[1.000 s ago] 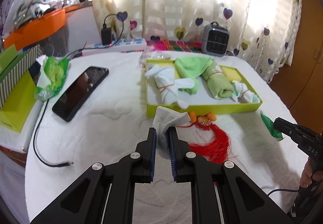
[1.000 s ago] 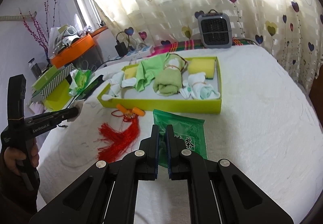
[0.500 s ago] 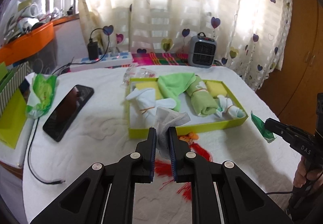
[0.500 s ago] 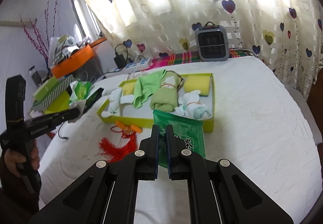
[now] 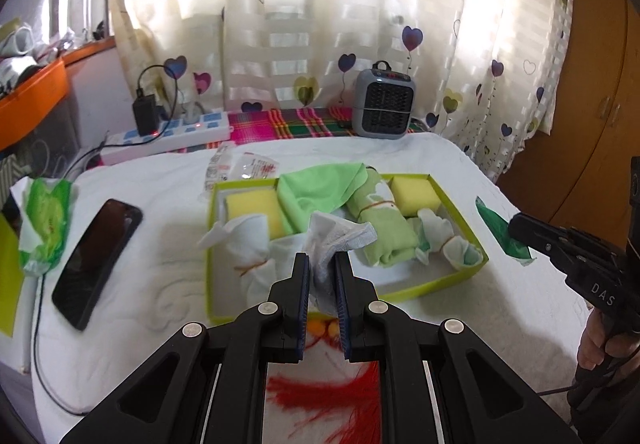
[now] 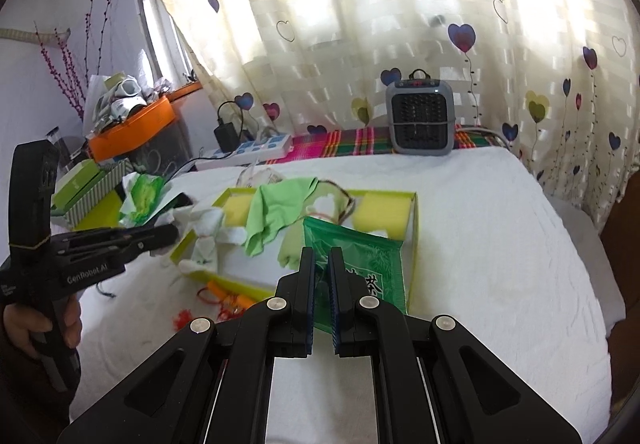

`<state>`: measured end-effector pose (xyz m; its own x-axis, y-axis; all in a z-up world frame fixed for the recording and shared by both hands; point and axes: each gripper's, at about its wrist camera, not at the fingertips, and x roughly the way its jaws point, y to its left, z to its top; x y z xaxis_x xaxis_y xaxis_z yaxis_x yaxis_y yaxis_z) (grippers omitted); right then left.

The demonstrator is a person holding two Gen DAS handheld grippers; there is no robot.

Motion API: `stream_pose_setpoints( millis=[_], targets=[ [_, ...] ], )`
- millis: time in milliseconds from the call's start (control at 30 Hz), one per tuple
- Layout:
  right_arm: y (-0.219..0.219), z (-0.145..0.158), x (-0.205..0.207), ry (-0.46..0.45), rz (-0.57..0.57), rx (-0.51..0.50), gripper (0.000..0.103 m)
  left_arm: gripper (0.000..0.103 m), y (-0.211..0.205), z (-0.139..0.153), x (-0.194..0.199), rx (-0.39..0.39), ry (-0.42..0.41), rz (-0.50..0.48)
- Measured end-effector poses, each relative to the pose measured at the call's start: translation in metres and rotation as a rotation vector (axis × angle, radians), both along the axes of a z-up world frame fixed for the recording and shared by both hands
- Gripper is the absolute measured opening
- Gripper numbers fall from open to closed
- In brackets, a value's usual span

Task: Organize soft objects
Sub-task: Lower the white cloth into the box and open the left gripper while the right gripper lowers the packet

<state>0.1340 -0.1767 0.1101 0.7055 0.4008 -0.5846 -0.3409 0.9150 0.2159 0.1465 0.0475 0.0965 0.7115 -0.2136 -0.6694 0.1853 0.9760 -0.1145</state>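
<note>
A lime-green box (image 5: 460,278) on the white bed holds two yellow sponges (image 5: 250,206), a green cloth (image 5: 320,190), a rolled green towel (image 5: 382,236) and tied white cloth bundles (image 5: 250,248). My left gripper (image 5: 322,264) is shut on a crumpled white-grey cloth (image 5: 340,236), held over the box's front edge. My right gripper (image 6: 322,264) is shut on a green tea packet (image 6: 368,264), held above the box's right end (image 6: 412,244). A red tassel (image 5: 332,396) with orange beads lies on the bed under the left gripper.
A black phone (image 5: 98,260) and a green tissue pack (image 5: 46,222) lie left of the box. A grey heater (image 5: 384,104), a power strip (image 5: 172,134) and a plaid mat sit at the back by the curtain. An orange shelf (image 6: 132,130) stands far left.
Both grippers have risen and moved toward the box with their loads. The white-grey cloth now hangs over the box front and the tea packet over its right end.
</note>
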Motion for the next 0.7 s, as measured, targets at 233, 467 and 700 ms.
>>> stream_pose_setpoints(
  millis=[233,467,700],
  targets=[
    [0.005,-0.004,0.028,0.013,-0.001,-0.025,0.007,0.012,-0.011,-0.007,0.027,-0.016,0.023,-0.014],
    [0.013,-0.017,0.053,0.040,-0.010,-0.060,0.007,0.012,-0.015,-0.019,0.051,-0.017,0.054,-0.015],
    [0.022,-0.031,0.069,0.070,-0.005,-0.089,0.007,0.012,-0.019,-0.036,0.069,0.006,0.087,-0.013]
  ],
)
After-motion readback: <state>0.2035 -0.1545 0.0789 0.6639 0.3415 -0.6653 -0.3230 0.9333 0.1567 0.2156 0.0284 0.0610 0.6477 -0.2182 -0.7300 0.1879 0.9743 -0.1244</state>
